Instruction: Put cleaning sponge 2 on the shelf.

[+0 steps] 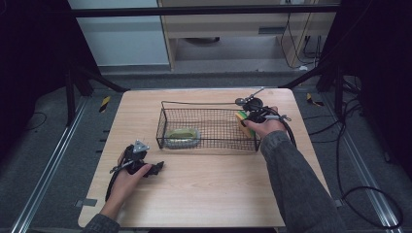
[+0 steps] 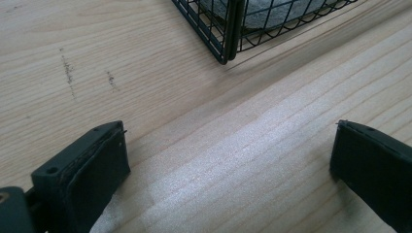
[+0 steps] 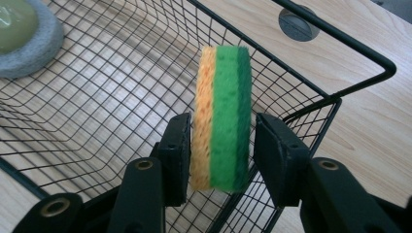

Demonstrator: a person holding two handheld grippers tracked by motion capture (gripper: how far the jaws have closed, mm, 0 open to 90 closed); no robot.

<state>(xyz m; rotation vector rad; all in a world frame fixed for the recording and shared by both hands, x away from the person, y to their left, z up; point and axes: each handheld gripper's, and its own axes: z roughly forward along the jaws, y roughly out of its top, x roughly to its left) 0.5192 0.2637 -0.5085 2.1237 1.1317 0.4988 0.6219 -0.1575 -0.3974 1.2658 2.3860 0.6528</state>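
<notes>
A yellow and green sponge (image 3: 223,97) stands on edge between the jaws of my right gripper (image 3: 221,145), above the right end of the black wire basket (image 3: 340,58). The left pad lies against its yellow side. A thin gap shows between the green side and the right pad, and the sponge looks unsqueezed. From above, the sponge (image 1: 241,119) and right gripper (image 1: 247,118) sit at the basket's (image 1: 209,103) right wall. My left gripper (image 1: 158,167) rests on the table's front left, jaws wide apart (image 2: 228,160) with bare wood between them.
A green oval object on a grey pad (image 1: 182,137) lies in the basket's left end (image 3: 22,34). A corner of the basket (image 2: 228,34) lies just ahead of the left gripper. A round grey cable hole (image 1: 240,101) sits behind the basket. Cables trail off the table's right.
</notes>
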